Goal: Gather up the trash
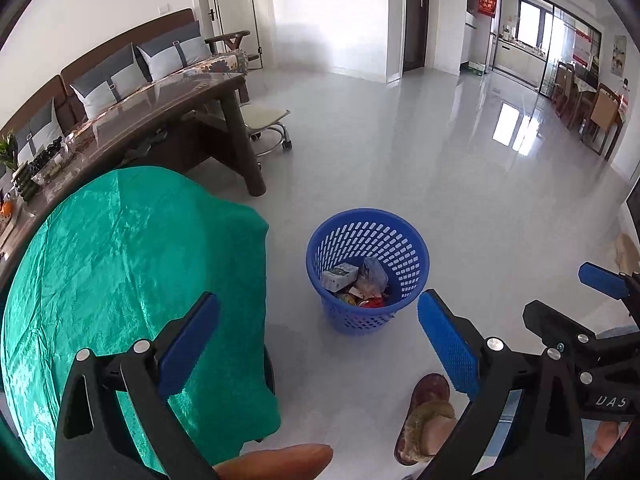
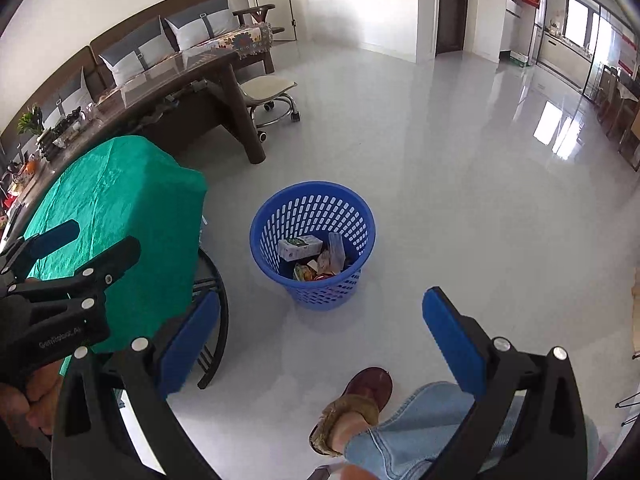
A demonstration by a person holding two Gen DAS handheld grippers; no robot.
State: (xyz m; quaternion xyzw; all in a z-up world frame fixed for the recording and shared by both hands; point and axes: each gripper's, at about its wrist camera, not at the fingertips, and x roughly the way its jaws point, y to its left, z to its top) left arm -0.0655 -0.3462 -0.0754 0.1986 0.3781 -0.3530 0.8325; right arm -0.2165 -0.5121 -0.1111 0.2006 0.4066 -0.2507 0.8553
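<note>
Blue perforated waste basket (image 1: 367, 270) on grey floor beside green-draped table (image 1: 132, 280), already holding carton and wrappers (image 1: 356, 284). Left gripper (image 1: 318, 344) and right gripper (image 2: 320, 340) both spread wide, empty. No loose trash visible; collection judged near complete.

Glossy pale floor (image 1: 400, 152), brown sofa (image 1: 120, 68) by white wall, bright kitchen windows (image 1: 528, 24).

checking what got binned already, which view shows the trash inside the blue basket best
The right wrist view: it looks more steeply into the blue basket, so the white carton and wrappers lie unobstructed. The left wrist view shows the same basket and carton at a shallower angle, its near wall hiding more of the pile.
</note>
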